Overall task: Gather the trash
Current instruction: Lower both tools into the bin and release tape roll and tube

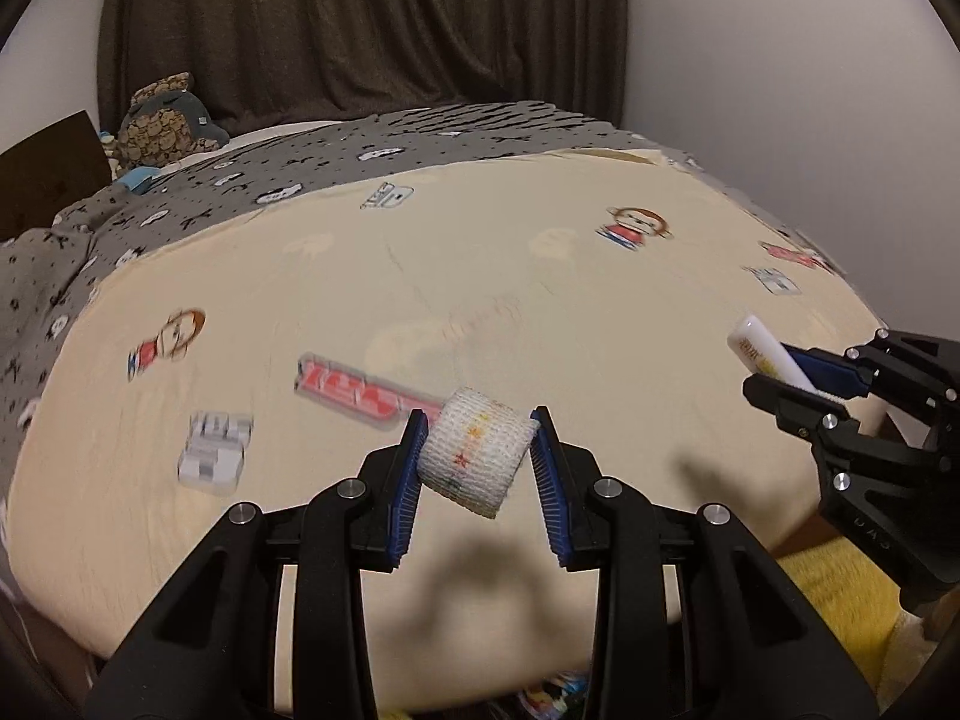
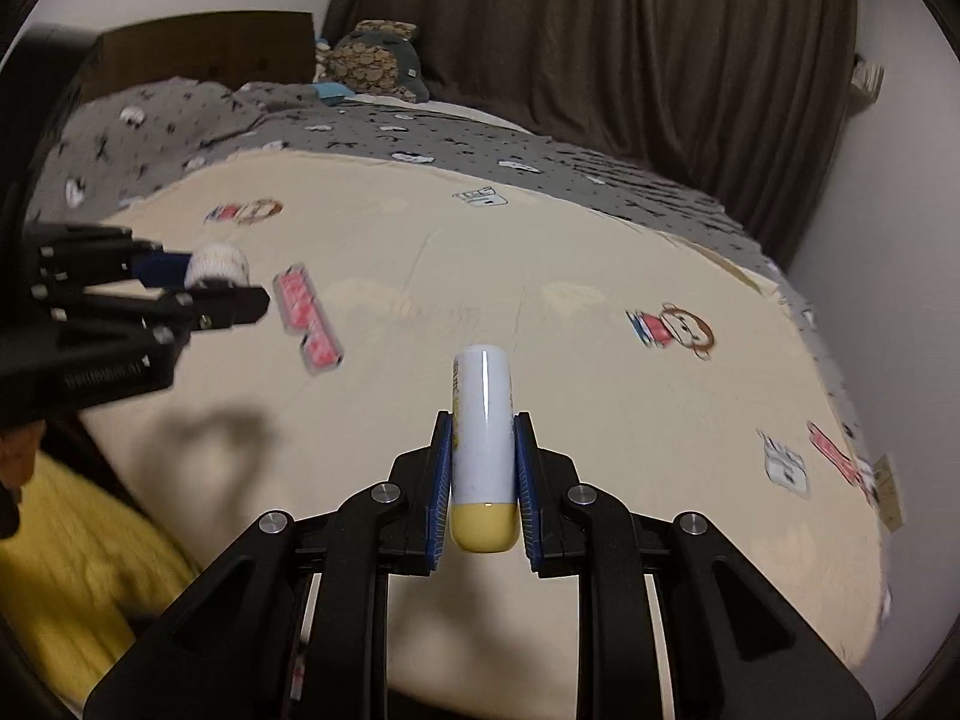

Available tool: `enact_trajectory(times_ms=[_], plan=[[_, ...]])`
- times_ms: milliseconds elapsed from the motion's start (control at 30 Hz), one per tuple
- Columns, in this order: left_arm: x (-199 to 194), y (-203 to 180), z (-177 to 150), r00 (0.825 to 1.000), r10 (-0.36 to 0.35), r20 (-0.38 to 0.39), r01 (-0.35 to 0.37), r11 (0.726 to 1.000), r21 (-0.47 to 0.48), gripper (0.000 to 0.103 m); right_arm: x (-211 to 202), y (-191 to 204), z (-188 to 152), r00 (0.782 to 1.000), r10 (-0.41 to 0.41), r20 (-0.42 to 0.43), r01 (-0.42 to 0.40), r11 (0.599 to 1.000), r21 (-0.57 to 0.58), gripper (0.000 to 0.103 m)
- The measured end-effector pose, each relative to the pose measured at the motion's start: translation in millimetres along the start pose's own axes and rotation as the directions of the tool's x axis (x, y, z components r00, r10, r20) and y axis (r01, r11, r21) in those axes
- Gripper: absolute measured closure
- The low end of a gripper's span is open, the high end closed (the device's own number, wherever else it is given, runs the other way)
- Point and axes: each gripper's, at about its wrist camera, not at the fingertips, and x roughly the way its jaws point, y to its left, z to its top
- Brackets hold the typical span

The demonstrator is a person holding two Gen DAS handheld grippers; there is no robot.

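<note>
My left gripper point(image 1: 480, 429) is shut on a white bandage roll point(image 1: 477, 459) with coloured specks and holds it above the cream bedsheet point(image 1: 480, 276). My right gripper point(image 2: 483, 429) is shut on a white tube with a yellow cap point(image 2: 483, 450), the cap end toward the camera. In the left wrist view the right gripper point(image 1: 780, 369) shows at the right edge with the tube point(image 1: 765, 351) sticking out. In the right wrist view the left gripper point(image 2: 222, 285) shows at the left with the roll point(image 2: 217, 264).
The bed has a cream cartoon-print sheet and a grey patterned duvet point(image 1: 300, 168) bunched at the far side. A plush toy point(image 1: 162, 120) and a cardboard box point(image 2: 204, 51) lie beyond. Dark curtains point(image 1: 360, 24) hang behind. A yellow cloth point(image 2: 78, 570) lies beside the bed.
</note>
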Motion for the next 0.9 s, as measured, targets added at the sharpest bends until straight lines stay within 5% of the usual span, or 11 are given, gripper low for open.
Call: enact_trajectory(times_ms=[200,400,800,900], plan=[[-21.8,-18.5,-73.0,0.999,-0.035,-0.04,0.035,0.999,-0.009,0.07,-8.0,16.0,-60.2,0.992,0.11,-0.068,-0.102,0.989,0.108,0.082],[-7.8,-28.7,-140.9,0.981,-0.078,-0.177,0.074,0.997,-0.032,0.07,1.5,38.4,-111.6,0.97,0.168,-0.177,-0.137,0.975,0.176,0.082],[44.7,-34.2,-225.4,0.897,-0.132,-0.421,0.11,0.991,-0.077,0.07,45.1,60.8,-170.4,0.897,0.243,-0.369,-0.143,0.95,0.277,0.082],[57.0,-39.7,-239.7,0.858,-0.166,-0.486,0.138,0.986,-0.092,0.07,55.3,65.1,-181.0,0.875,0.254,-0.412,-0.139,0.947,0.289,0.082]])
